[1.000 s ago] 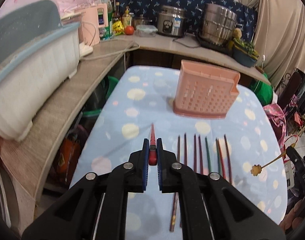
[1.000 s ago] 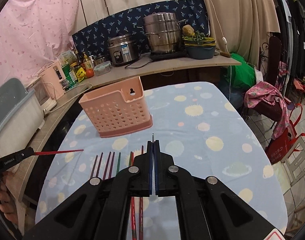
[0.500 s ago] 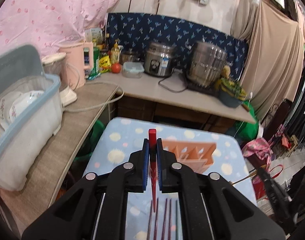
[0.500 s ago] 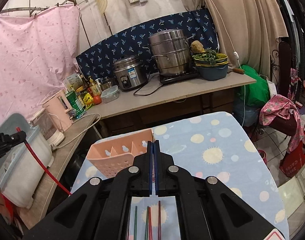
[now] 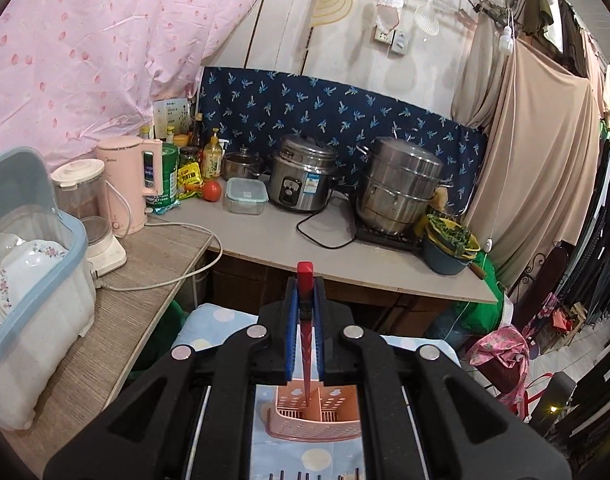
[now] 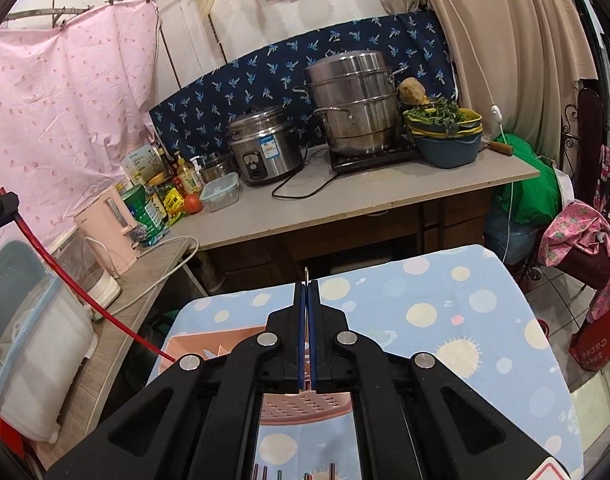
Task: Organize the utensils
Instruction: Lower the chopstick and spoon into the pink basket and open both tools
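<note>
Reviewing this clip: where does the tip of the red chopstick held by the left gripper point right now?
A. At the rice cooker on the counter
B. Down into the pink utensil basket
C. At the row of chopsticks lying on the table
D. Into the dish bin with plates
B: in the left wrist view the left gripper clamps the red chopstick upright, its tip down inside the pink basket, near a divider.

The left gripper [image 5: 305, 280] is clamped on a red chopstick [image 5: 305, 344], holding it near upright, tip down over the pink basket [image 5: 313, 420]. The right gripper [image 6: 306, 292] hovers above the same basket [image 6: 301, 406], jaws pressed together on a thin utensil [image 6: 306, 274] whose tip pokes out ahead.
</note>
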### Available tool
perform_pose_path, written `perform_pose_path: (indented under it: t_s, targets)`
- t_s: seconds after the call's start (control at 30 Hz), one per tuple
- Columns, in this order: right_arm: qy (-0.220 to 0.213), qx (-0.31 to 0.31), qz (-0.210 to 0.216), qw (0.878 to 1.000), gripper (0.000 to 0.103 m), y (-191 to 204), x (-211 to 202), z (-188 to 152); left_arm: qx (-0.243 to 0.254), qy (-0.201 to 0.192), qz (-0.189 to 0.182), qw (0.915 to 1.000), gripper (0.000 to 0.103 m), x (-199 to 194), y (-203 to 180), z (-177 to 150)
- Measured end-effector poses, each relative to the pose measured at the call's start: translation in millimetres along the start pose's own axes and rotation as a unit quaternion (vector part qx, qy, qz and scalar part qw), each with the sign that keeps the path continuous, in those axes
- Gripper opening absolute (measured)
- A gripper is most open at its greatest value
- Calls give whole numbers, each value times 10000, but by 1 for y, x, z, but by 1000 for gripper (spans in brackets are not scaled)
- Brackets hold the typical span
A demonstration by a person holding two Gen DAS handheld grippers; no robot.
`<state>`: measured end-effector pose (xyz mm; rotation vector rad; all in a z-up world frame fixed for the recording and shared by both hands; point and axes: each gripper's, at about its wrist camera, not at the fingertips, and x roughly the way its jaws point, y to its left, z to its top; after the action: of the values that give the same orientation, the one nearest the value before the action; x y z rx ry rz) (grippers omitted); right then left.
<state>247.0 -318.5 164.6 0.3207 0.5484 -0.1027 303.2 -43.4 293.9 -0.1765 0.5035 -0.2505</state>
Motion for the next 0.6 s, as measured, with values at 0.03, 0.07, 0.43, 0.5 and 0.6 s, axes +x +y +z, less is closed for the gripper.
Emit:
perform_pose_path:
  t_s: [0.03,0.07,0.43,0.5,0.6]
  targets:
    - [46,-17,-11,10000,2,1,5,-2,15,21,22,10000,7,7,0,-3]
    - [97,-24,-15,9999,2,1,11,-5,21,34,44,10000,7,14,1,-6]
    - [340,6,-109,9994,10,-3,38,-22,-31,413,155,9990,8,63,24,-43]
    - [301,39,-94,9995,18,-3,35,-20,36,413,221,9989,9,64,24,-45]
    - [159,44,-86,9998,27,-3,22,-18,23,390,291,9988,33,59,27,-46]
